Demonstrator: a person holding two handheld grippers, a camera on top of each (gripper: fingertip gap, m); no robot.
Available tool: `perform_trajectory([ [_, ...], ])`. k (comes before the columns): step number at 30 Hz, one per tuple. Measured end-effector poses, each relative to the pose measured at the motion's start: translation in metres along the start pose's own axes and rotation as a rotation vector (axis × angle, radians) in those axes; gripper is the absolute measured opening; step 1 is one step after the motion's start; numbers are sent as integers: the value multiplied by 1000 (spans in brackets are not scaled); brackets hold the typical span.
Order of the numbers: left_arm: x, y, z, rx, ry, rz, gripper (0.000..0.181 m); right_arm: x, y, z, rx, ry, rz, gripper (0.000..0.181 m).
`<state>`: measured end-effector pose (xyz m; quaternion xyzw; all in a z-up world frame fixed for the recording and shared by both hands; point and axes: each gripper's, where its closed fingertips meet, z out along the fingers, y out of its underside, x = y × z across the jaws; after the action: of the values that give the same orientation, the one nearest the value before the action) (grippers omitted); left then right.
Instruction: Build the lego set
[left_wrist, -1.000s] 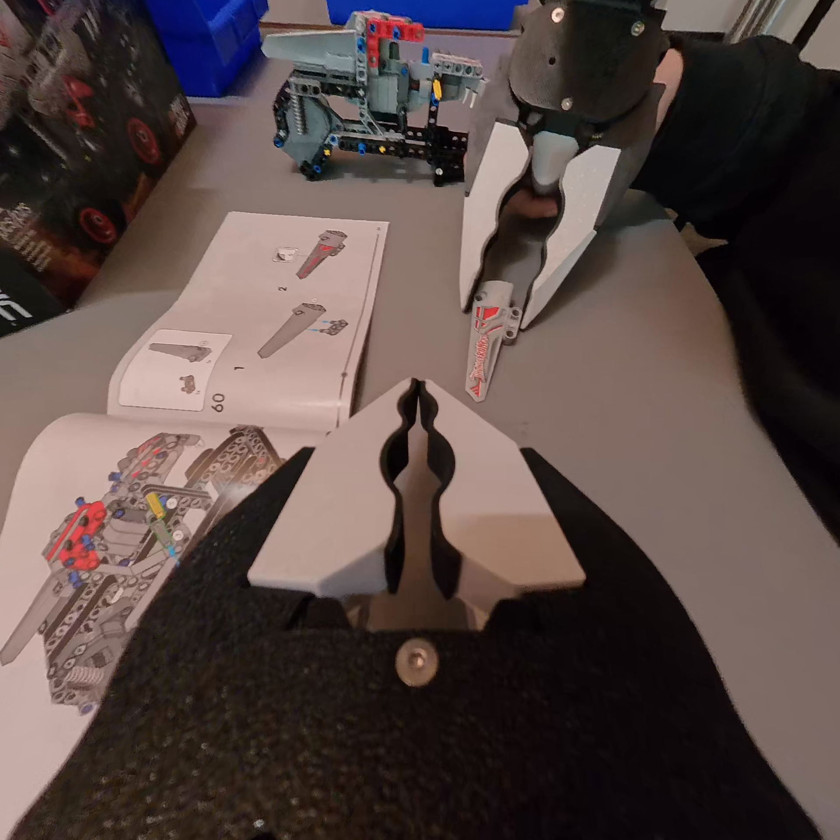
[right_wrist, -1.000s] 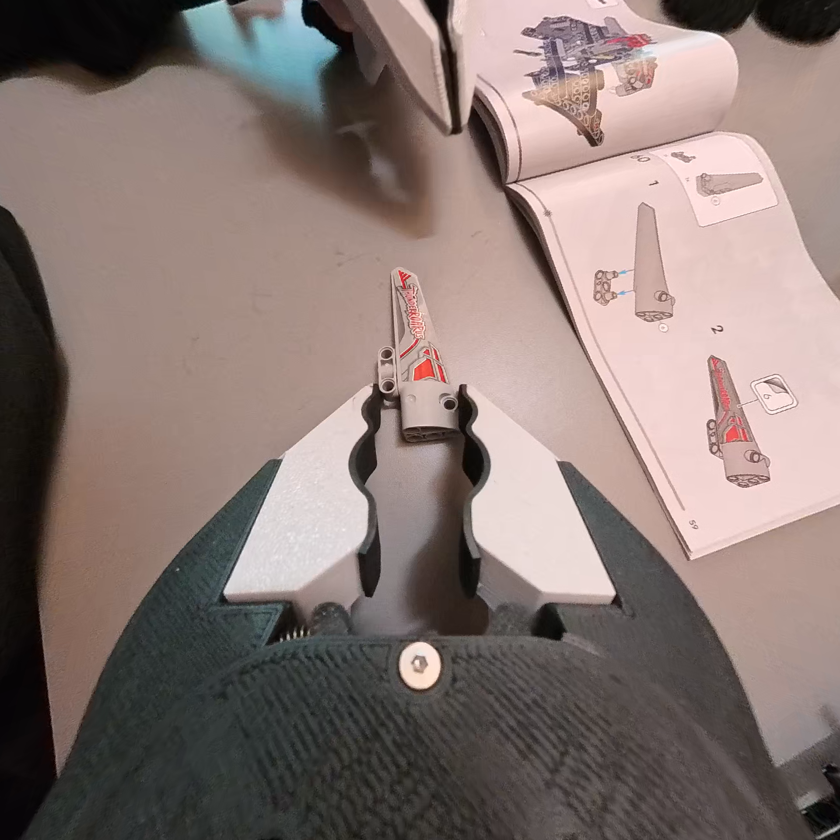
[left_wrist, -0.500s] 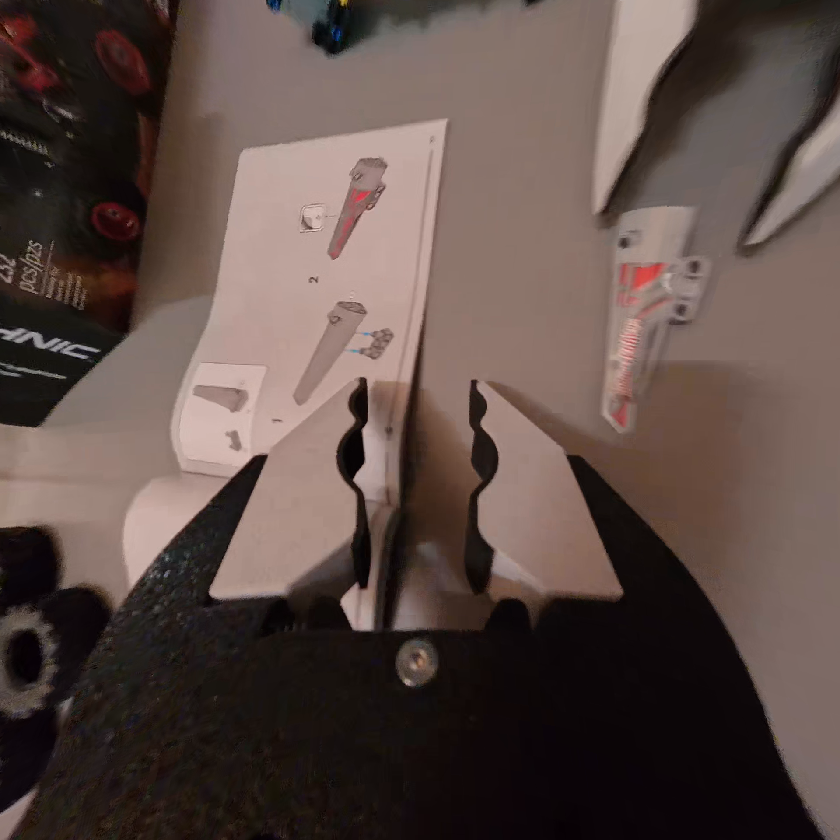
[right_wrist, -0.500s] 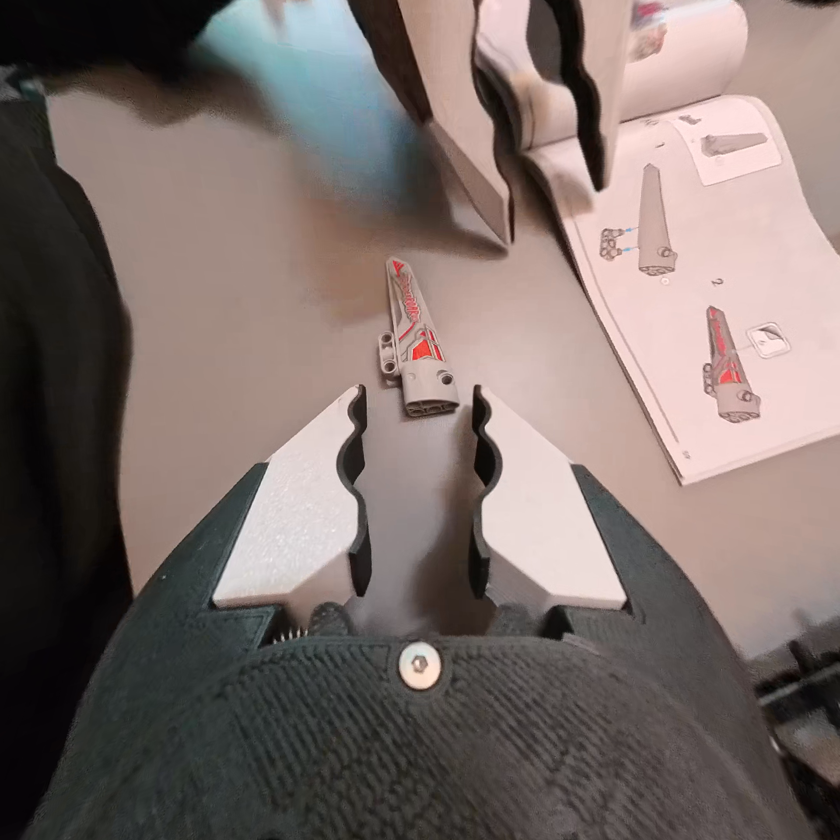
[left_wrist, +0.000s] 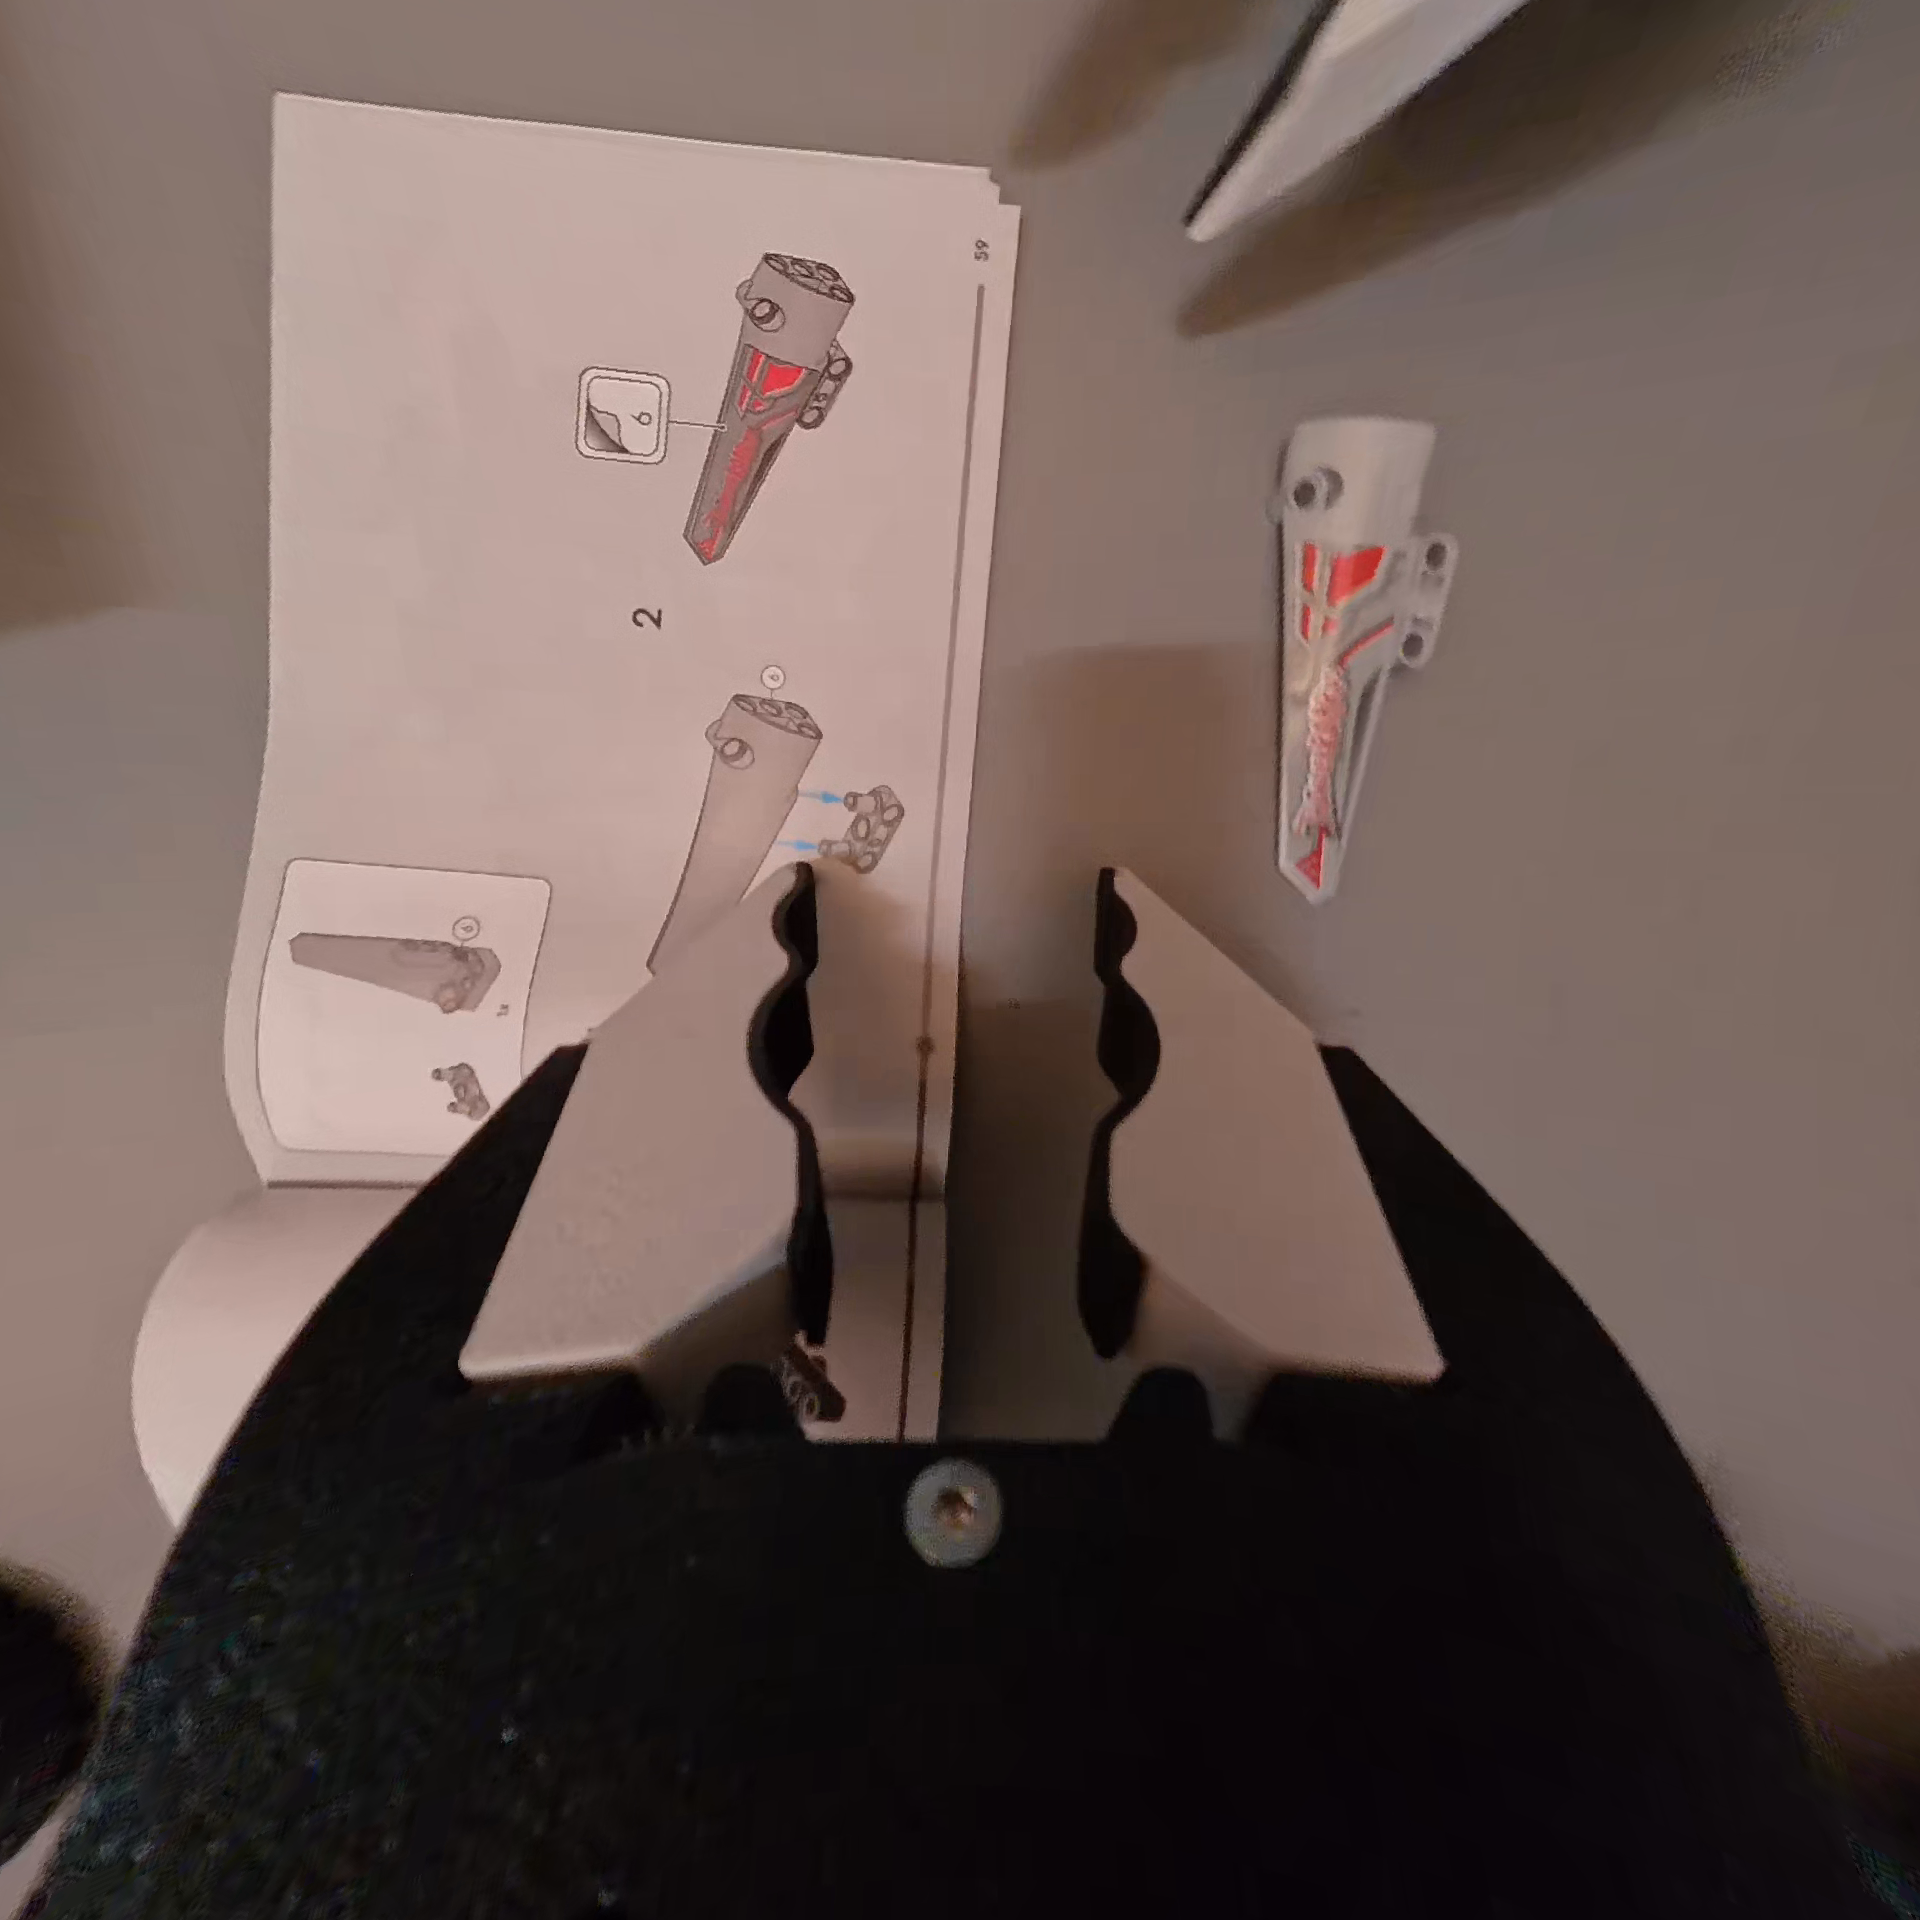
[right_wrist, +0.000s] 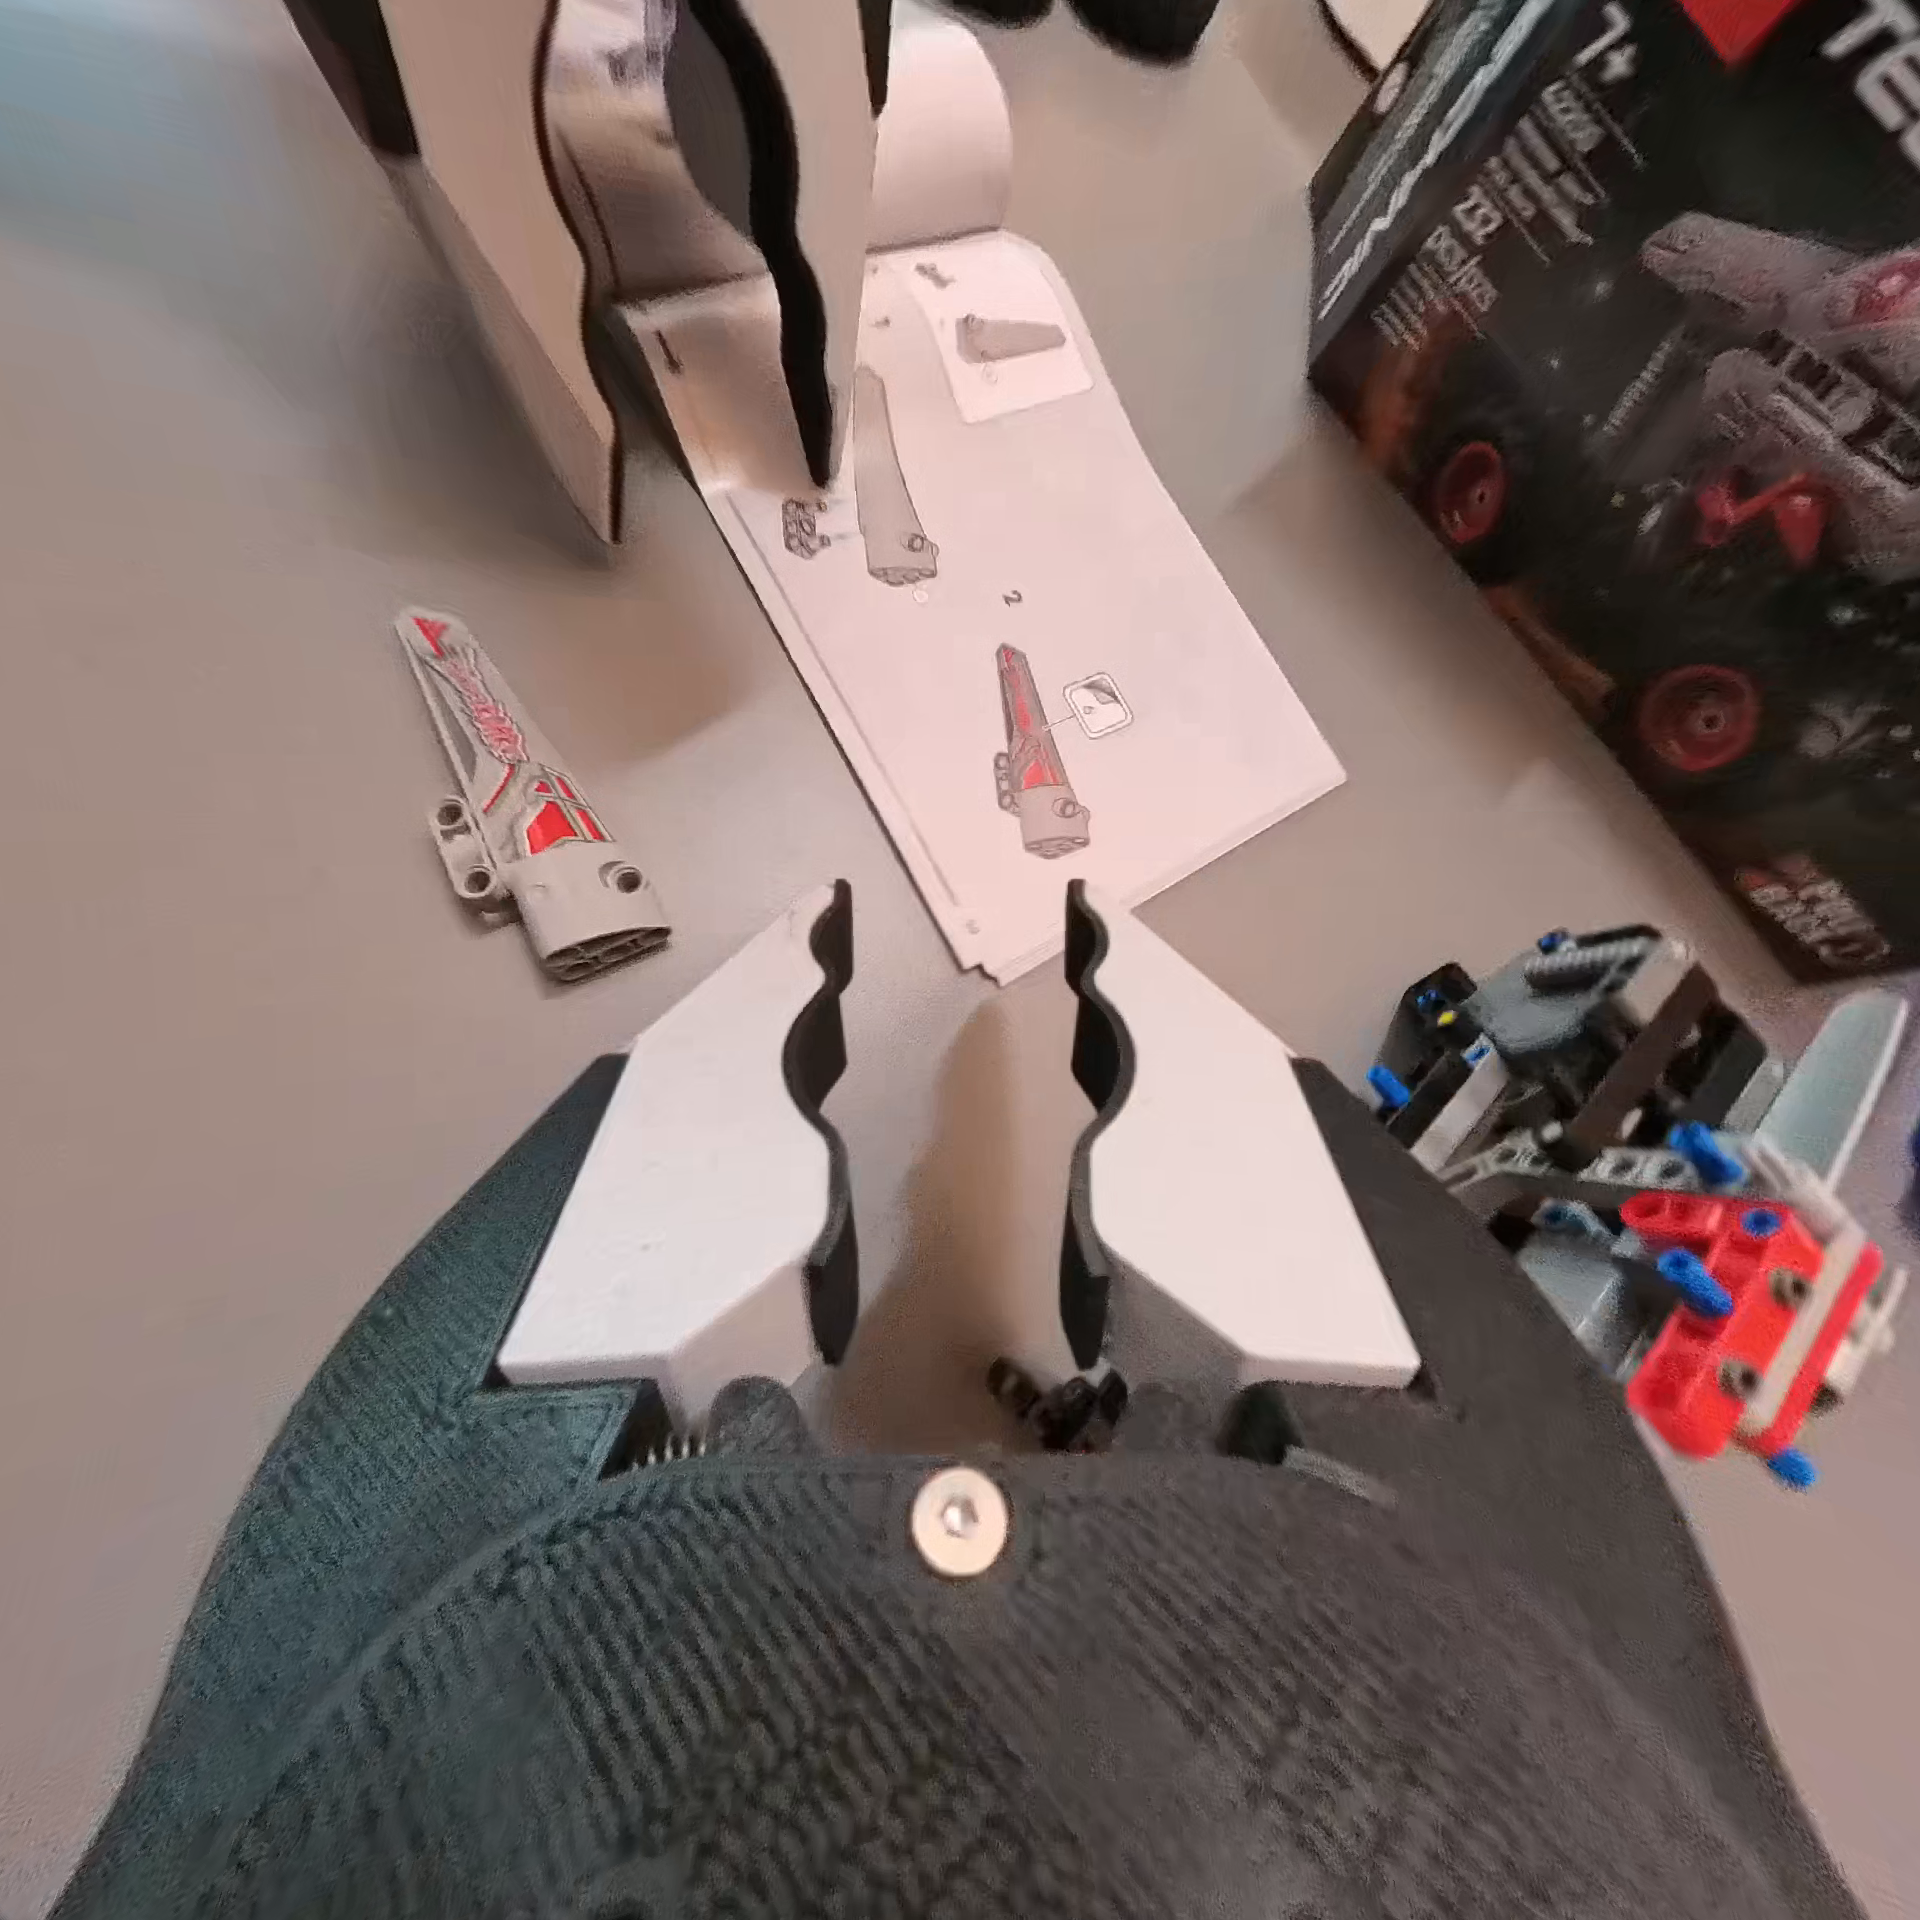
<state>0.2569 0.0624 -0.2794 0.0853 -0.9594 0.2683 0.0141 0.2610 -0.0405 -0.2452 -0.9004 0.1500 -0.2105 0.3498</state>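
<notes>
A grey pointed panel with red sticker and a small connector on its side (left_wrist: 1340, 665) lies free on the grey table, also in the right wrist view (right_wrist: 520, 790). My left gripper (left_wrist: 956, 883) is open and empty, low over the right edge of the open instruction booklet (left_wrist: 623, 520); it also shows at the top of the right wrist view (right_wrist: 717, 509). My right gripper (right_wrist: 951, 899) is open and empty, just off the booklet's (right_wrist: 1039, 623) near corner, right of the panel. The partly built grey, black and red model (right_wrist: 1662, 1174) stands at its right.
The dark set box (right_wrist: 1662, 416) stands beyond the booklet at the right in the right wrist view. A small black piece (right_wrist: 1049, 1392) lies on the table under my right gripper. Bare table lies left of the panel. Spacing between my two grippers at the tips: around 12 centimetres.
My right gripper let go of the panel, opened, and drew back to the right. My left gripper opened and moved forward and down over the booklet's edge.
</notes>
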Motion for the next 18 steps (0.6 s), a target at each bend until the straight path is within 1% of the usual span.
perform_trajectory([
  [3, 3, 6, -3, -27, -21, 89, 52, 1, 1, 12, -47, 10, -102, 43],
  [5, 7, 10, -3, -45, -13, 119, 48, 0, -3, 18, -37, -9, -125, 45],
  [8, 11, 14, -6, -54, 8, 103, 48, -2, -8, 22, -20, -63, -109, 47],
  [11, 12, 18, -12, -54, 26, 81, 46, -8, -8, 21, -24, -121, -131, 50],
  [14, 8, 20, -16, -54, 19, 73, 44, -21, -5, 21, -28, -192, -197, 53],
  [18, 0, 25, -21, -86, -18, 76, 38, -24, 3, 27, -64, -220, -204, 52],
])
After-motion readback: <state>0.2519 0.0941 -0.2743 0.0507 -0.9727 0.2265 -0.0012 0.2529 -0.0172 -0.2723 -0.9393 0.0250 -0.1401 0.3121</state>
